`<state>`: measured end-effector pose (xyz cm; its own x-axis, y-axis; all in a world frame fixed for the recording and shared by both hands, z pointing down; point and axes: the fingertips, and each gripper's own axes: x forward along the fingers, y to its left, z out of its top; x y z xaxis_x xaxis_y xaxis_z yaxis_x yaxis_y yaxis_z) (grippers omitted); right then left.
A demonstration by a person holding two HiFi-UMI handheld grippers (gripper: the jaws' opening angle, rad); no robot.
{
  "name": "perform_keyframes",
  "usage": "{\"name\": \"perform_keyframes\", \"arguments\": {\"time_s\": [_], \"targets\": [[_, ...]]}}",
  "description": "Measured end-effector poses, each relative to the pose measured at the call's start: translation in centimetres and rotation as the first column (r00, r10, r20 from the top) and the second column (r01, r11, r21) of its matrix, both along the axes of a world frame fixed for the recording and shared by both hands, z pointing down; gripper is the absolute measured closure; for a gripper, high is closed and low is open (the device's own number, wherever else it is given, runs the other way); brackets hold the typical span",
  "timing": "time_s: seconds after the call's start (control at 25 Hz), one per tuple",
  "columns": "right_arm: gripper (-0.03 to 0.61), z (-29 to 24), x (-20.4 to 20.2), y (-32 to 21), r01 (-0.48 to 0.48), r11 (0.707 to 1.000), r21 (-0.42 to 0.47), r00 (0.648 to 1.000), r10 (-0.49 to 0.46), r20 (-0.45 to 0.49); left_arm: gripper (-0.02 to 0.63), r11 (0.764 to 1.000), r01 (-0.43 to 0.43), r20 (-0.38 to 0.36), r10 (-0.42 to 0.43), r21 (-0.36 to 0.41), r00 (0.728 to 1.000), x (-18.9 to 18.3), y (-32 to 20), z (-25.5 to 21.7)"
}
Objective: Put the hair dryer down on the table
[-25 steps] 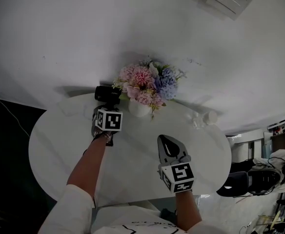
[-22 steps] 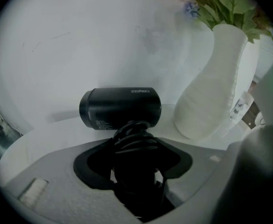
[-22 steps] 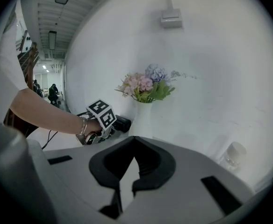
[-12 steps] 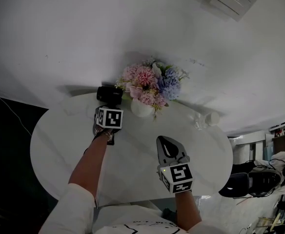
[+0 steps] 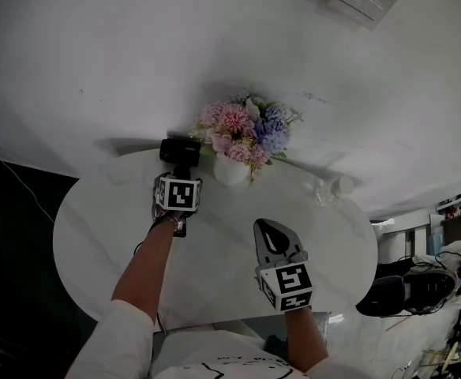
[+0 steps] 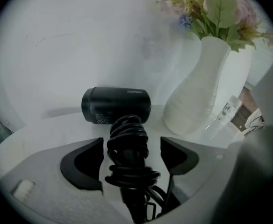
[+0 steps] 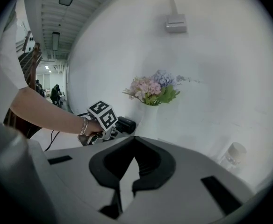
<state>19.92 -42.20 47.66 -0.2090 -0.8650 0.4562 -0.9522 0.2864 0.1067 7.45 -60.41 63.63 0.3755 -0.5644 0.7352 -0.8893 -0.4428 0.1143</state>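
White oval tabletop (image 5: 104, 227) stands against a white wall (image 5: 136, 54), seen from above. Toward its left side, a bare forearm reaches forward holding the left gripper (image 6: 131, 146). Its dark fingers (image 6: 82, 164) are opening. They stand apart on either side of the hair dryer's handle, with a gap showing on each side, so they do not press on it. The hair dryer (image 6: 117, 105) is black. Its short barrel lies sideways on the tabletop near the back edge, and its handle points back toward the gripper. A black cord (image 6: 127, 146) is wound in thick loops around the handle. Just right of the barrel stands a white ribbed vase (image 6: 197, 97), close by but apart from it. It holds pink and blue flowers (image 5: 242, 129) with green leaves. Farther right and nearer the person, the right gripper (image 5: 273, 226) hovers over the middle of the tabletop. Its fingers are closed together at the tips, with nothing between them. Beyond it, near the right back edge, sits a small clear container (image 5: 342, 186).
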Motion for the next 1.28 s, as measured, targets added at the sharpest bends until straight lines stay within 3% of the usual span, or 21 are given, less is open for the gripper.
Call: {"name": "perform_keyframes", "arguments": {"time_s": [0.36,0.76,1.0,1.28], "targets": [[0.581,-1.5,-2.5,2.6,-0.007,0.999,0.046,1.0,0.007,-0.002,0.256,0.998,-0.041,-0.076,0.043,0.038,0.996,-1.4,3.4,-3.6],[0.581,-6.1,-4.0,5.9,-0.081,0.983,0.162,0.997,0.078,0.023,0.256,0.987,-0.062,-0.137,0.083,0.148,0.987,-5.0,7.5,-9.8],[0.581,-8.7,-4.8,6.6,-0.088,0.969,0.229,0.996,0.082,0.034,0.258,0.968,-0.079,-0.157,0.118,0.239,0.98,-6.9,9.4,-14.1],[0.581,-11.9,-6.2,6.8,-0.052,0.95,0.308,0.998,0.04,0.045,0.259,0.927,-0.033,-0.177,0.106,0.373,0.979,-9.4,11.9,-19.6]]}}
